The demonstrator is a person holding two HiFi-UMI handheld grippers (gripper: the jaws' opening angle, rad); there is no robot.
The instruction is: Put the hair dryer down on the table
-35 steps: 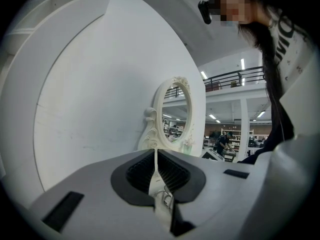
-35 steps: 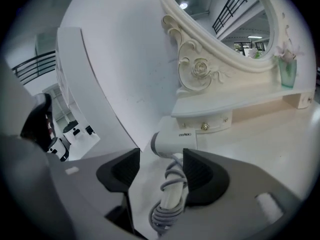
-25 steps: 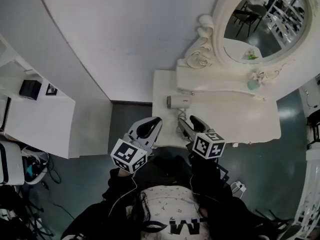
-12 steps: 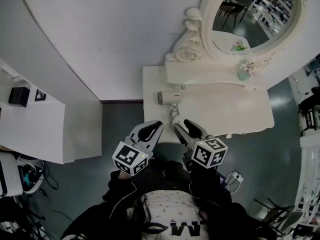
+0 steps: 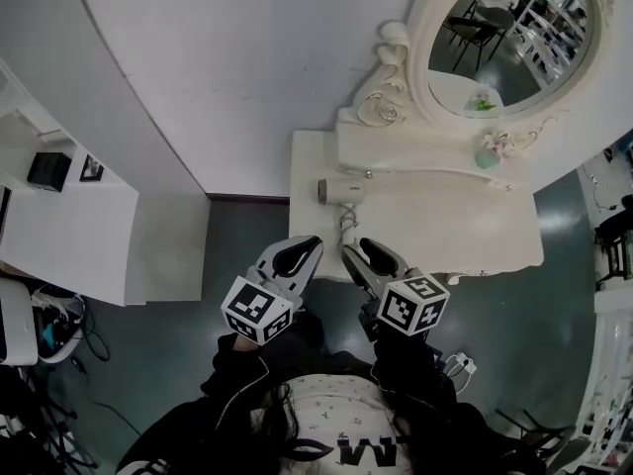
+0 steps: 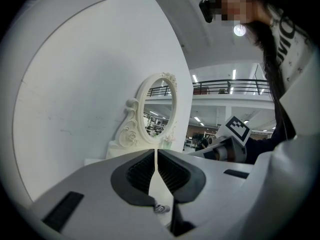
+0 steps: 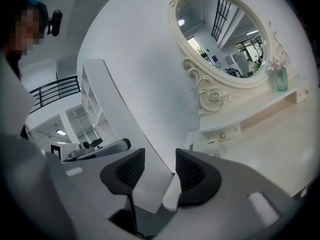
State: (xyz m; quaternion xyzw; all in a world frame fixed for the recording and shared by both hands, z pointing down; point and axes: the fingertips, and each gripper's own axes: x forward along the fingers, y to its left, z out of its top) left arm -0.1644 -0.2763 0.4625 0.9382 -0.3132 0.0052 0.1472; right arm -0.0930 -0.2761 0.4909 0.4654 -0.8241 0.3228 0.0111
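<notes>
The white hair dryer (image 5: 338, 191) lies on its side at the left end of the white dressing table (image 5: 465, 228), with its coiled cord (image 5: 346, 228) trailing toward the front edge. Both grippers hover just off that front edge, apart from the dryer. My left gripper (image 5: 310, 243) is shut, pads together with nothing between them (image 6: 157, 166). My right gripper (image 5: 354, 249) is nearest the cord. Its jaws are closing, with a clear gap and nothing between the pads (image 7: 160, 166).
An oval mirror (image 5: 504, 28) in an ornate white frame stands at the back of the table, with a small green vase of flowers (image 5: 485, 156) on its shelf. A white shelf unit (image 5: 59, 226) stands at the left. Dark floor lies below the grippers.
The head view has shifted a little. The hair dryer still lies at the same spot on the table, and both grippers stay just short of the front edge.
</notes>
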